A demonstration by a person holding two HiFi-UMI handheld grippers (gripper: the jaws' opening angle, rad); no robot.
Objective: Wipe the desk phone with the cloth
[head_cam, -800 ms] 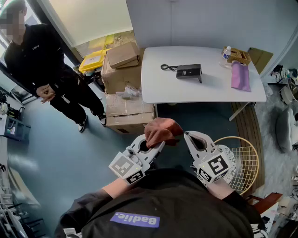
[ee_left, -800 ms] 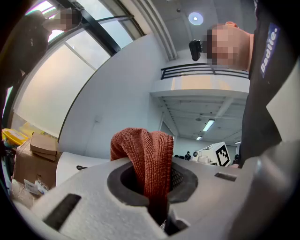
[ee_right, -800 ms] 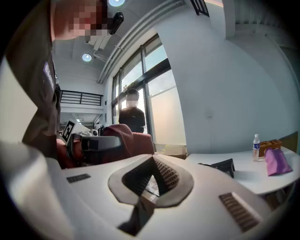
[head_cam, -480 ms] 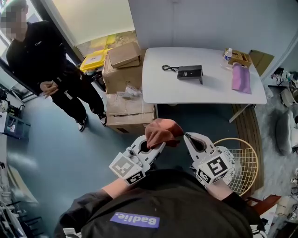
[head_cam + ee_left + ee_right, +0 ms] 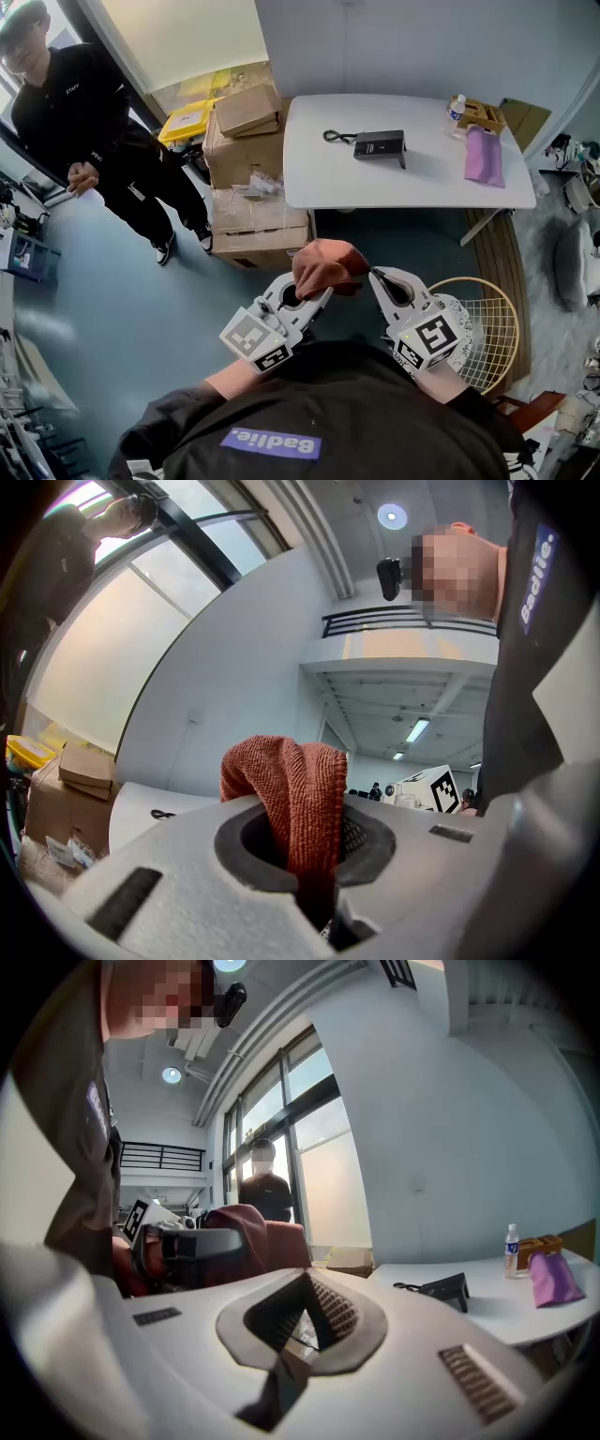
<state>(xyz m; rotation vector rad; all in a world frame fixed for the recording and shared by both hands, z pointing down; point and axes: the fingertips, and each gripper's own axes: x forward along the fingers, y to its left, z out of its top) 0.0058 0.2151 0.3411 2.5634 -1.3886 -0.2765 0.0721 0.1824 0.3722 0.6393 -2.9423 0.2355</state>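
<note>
Rust-red cloth (image 5: 323,262) pinched in left tool (image 5: 314,287), lower end hidden, right tool (image 5: 376,273) closed, empty

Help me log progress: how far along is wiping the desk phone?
Done: the cloth is picked up, clamped in the left gripper. In hand: it is held near the person's chest, short of the table; the right gripper is shut and empty. Left: the phone lies untouched, so all the wiping.

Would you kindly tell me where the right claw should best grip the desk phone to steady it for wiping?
Probably grip the desk phone across its right end, coming from the near side; the cord trails off its left end, leaving the right clear.
</note>
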